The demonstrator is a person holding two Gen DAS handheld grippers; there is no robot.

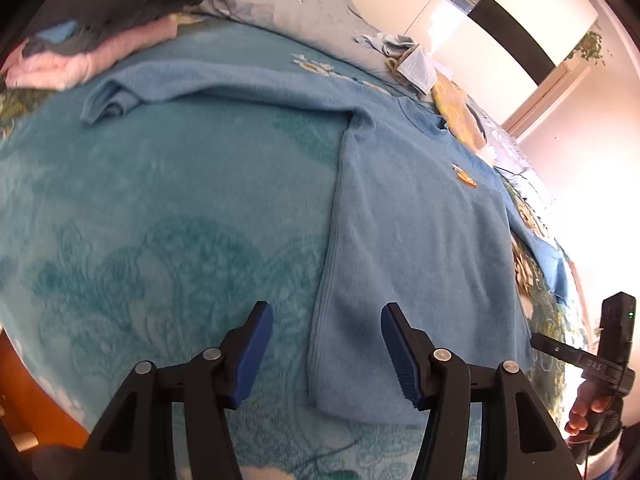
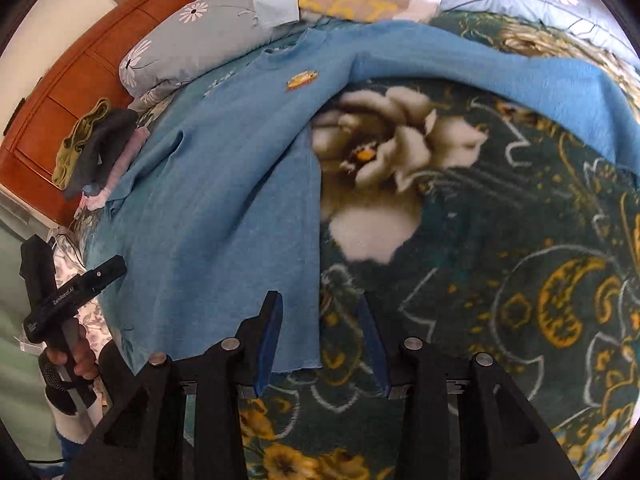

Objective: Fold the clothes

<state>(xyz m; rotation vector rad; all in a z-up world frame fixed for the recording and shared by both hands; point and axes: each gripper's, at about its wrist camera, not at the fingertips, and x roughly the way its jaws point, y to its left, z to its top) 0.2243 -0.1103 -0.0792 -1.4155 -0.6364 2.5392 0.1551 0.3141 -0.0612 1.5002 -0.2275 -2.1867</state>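
A blue long-sleeved sweater [image 1: 412, 220] lies spread flat on a patterned blanket [image 1: 168, 208] on the bed, chest up, with a small orange emblem [image 1: 464, 178] near its collar. In the left wrist view one sleeve [image 1: 192, 88] stretches away to the far left, its cuff crumpled; in the right wrist view the other sleeve [image 2: 500, 76] runs out to the right across a large pale flower [image 2: 384, 160] in the blanket's pattern.

The left gripper [image 1: 326, 350] hangs just above the near-left corner of the hem, its blue-padded fingers [image 1: 256, 356] wide apart and holding nothing. The right gripper [image 2: 320, 336] hangs over the near-right corner of the hem — jaws parted and empty, the left pad above the cloth, the right one above bare blanket.

At the far left a stack of folded clothes [image 1: 96, 36] — dark grey on pink — sits on the bed. Grey floral pillows [image 2: 192, 40] and loose garments [image 2: 352, 4] lie along the far side, before a wooden headboard [image 2: 80, 68]. Each view catches the other hand [image 2: 72, 356] gripping its handle.
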